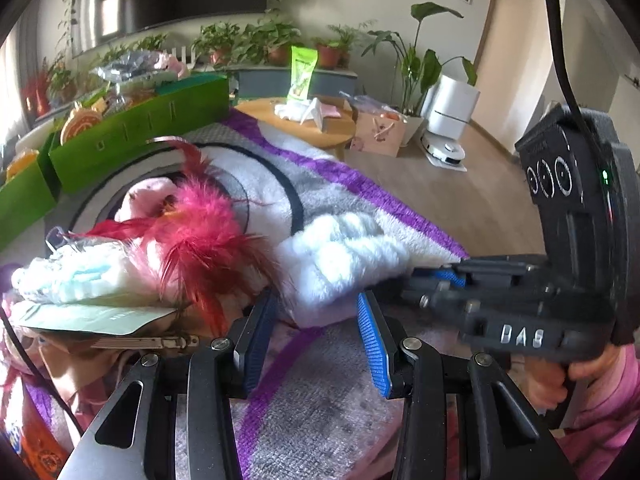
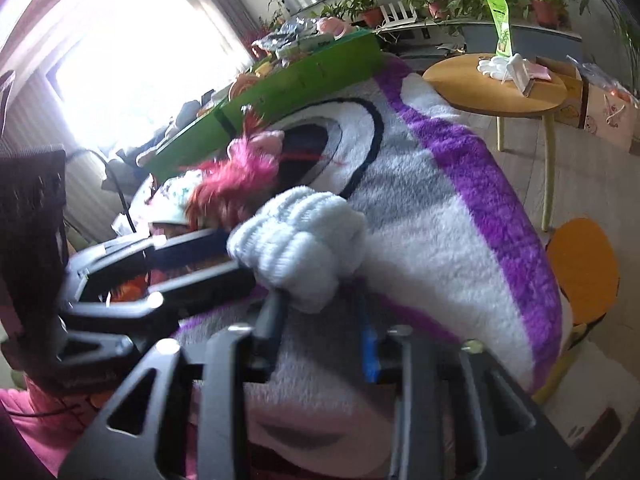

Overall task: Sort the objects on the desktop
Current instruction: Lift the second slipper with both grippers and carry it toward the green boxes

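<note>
White fluffy thing: a soft white knit bundle, maybe a sock or a glove, lies on the fuzzy blanket near its front edge.

Right gripper: the right gripper has its tips at the bottom of the white bundle. The jaws look narrow and seem to pinch it, but the tips are partly hidden, so I cannot tell for sure.

Left gripper: the left gripper is open, with a wide gap between its blue pads. It holds nothing. It sits just beside the white bundle, with the pile on its other side.

Pile: red and pink feathers, a pink soft thing, and a clear bag with light blue stuff lie toward the left side of the blanket.

Green boxes: green boxes stand along the far left edge of the blanket, already with things in them.

How it will feel: I think the bundle is very light and squishy. It will not break. It could slip out or flop over if only a few loops are pinched.

Where to grab: squeeze the thick middle of the bundle, not the loose edge.

Watch out: the feathers are close by and could get caught too.
</note>
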`<state>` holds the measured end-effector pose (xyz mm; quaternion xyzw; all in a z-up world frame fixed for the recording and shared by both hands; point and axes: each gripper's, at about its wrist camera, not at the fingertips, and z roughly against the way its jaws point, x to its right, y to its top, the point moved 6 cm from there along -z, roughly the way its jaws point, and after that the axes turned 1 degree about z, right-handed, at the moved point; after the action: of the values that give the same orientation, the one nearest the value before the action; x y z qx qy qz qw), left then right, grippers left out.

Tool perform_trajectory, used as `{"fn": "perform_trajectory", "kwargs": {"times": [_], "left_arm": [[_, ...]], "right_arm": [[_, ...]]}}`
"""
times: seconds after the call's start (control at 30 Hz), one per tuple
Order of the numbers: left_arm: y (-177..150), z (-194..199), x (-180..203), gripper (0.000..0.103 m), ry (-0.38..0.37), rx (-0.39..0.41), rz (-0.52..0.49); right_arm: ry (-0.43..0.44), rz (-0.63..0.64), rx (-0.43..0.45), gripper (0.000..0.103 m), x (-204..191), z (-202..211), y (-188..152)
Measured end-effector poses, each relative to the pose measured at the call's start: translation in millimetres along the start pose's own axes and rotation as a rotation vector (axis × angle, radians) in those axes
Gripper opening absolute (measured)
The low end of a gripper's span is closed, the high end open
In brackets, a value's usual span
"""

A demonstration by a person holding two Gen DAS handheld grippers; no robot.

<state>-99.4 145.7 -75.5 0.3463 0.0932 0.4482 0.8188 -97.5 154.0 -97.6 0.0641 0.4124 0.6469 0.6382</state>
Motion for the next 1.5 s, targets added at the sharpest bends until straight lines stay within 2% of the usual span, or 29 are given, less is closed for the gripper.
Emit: {"fn": "perform_trajectory", "kwargs": {"times": [0.17, 0.37, 0.53, 0.63, 0.73, 0.87, 1.0, 1.1, 1.17, 1.2, 1.23, 1.27, 1.33, 1.5], "left_arm": [[7.6, -3.1, 10.6, 0.043, -0.007, 0.013, -0.019], [12.5, -5.3, 36.2, 0.043, 0.024, 0.031, -0.113], [12.0, -13.8, 48.3, 0.043, -0.013, -0.001, -0.122], [8.6, -21.6, 51.4, 0.043, 0.001, -0.017, -0.141], [7.7, -25.8, 46.8, 0.043, 0.005, -0.027, -0.112], [8.5, -26.4, 34.9, 0.043, 0.016, -0.035, -0.057], [9.3, -25.7, 32.1, 0.041, 0.018, -0.031, -0.044], [9.9, -25.9, 30.3, 0.036, 0.02, -0.027, -0.039], [9.7, -27.0, 31.9, 0.031, 0.007, -0.032, -0.041], [9.3, -27.1, 35.0, 0.03, 0.011, -0.032, -0.055], [10.0, -25.9, 37.9, 0.03, 0.021, -0.026, -0.072], [10.6, -23.4, 41.4, 0.025, 0.029, -0.015, -0.096], [12.6, -17.7, 45.1, 0.023, 0.034, 0.004, -0.116], [21.8, 0.6, 43.1, 0.022, 0.045, 0.055, -0.108]], "right_arm": [[0.004, -0.035, -0.015, 0.01, 12.1, 1.3, 1.1], [-0.027, -0.066, -0.013, 0.01, 25.5, 13.2, -0.4], [-0.059, -0.089, -0.02, 0.01, 36.5, 18.7, -5.7], [-0.062, -0.096, -0.022, 0.01, 41.1, 21.2, -7.9], [-0.061, -0.096, -0.017, 0.011, 43.3, 21.7, -8.2], [-0.079, -0.055, 0.0, 0.015, 39.6, 20.4, -5.0], [-0.082, -0.001, 0.006, 0.04, 34.3, 16.1, 0.0], [-0.079, 0.02, 0.011, 0.041, 31.4, 12.1, 3.8], [-0.073, 0.025, 0.014, 0.038, 31.4, 8.7, 6.1], [-0.061, 0.022, 0.0, 0.024, 29.7, 5.7, 6.6], [-0.056, 0.021, -0.009, 0.014, 27.3, 4.6, 6.7], [-0.062, 0.03, -0.004, 0.014, 24.5, 5.5, 7.3], [-0.078, 0.066, 0.01, 0.012, 16.5, 10.2, 8.9], [-0.077, 0.093, 0.049, 0.011, 1.2, 30.0, 16.3]]}}
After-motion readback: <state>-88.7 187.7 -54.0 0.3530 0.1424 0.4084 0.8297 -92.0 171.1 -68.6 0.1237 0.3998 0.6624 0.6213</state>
